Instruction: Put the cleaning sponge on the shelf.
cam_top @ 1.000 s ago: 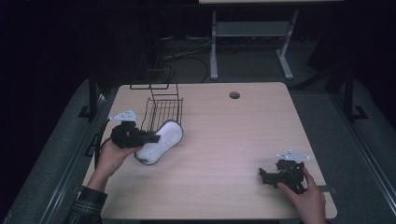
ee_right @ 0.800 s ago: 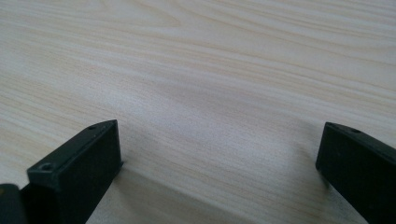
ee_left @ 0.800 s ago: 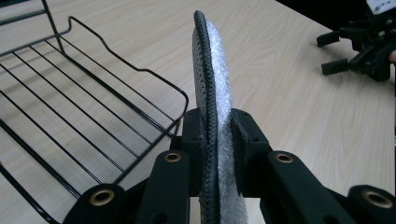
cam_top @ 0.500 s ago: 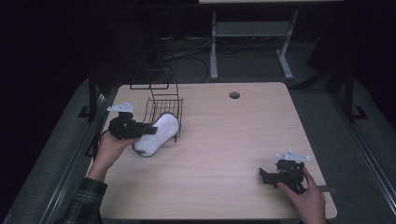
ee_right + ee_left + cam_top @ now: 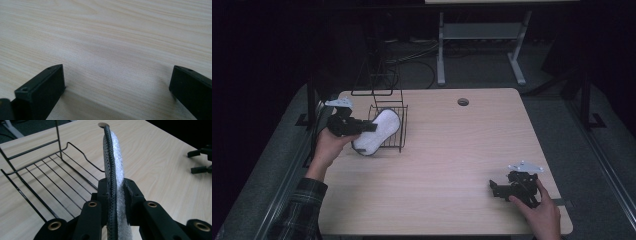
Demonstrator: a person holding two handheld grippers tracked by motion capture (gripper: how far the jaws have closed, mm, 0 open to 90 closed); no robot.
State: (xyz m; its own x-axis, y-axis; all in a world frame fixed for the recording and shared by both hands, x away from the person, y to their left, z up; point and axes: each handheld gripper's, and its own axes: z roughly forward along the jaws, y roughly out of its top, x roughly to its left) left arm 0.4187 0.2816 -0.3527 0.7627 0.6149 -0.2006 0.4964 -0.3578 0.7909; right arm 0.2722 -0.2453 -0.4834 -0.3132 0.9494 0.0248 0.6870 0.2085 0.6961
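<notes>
The insole [image 5: 377,132] is white and fluffy on one side, with a dark woven layer on the other, and it is held on its edge in the left gripper [image 5: 362,127]. In the left gripper view the insole [image 5: 113,167] stands upright between the two black jaws, which are clamped on its lower part, one pad on the dark side and one on the white side. From above, the insole is at the left part of the counter [image 5: 452,165], lifted and tilted, and its far end leans against the front of the black wire basket [image 5: 393,125]. In the left gripper view the wire basket [image 5: 47,167] lies just beside the insole, at its dark side, and its thin bars run over the light wood.

The left hand [image 5: 328,147] comes from the lower left, with a checked sleeve [image 5: 297,210] behind it.

The right gripper [image 5: 498,189] rests low on the counter near the right front corner, well apart from the insole. In the right gripper view its jaws stand wide apart with only bare wood [image 5: 112,45] between them
</notes>
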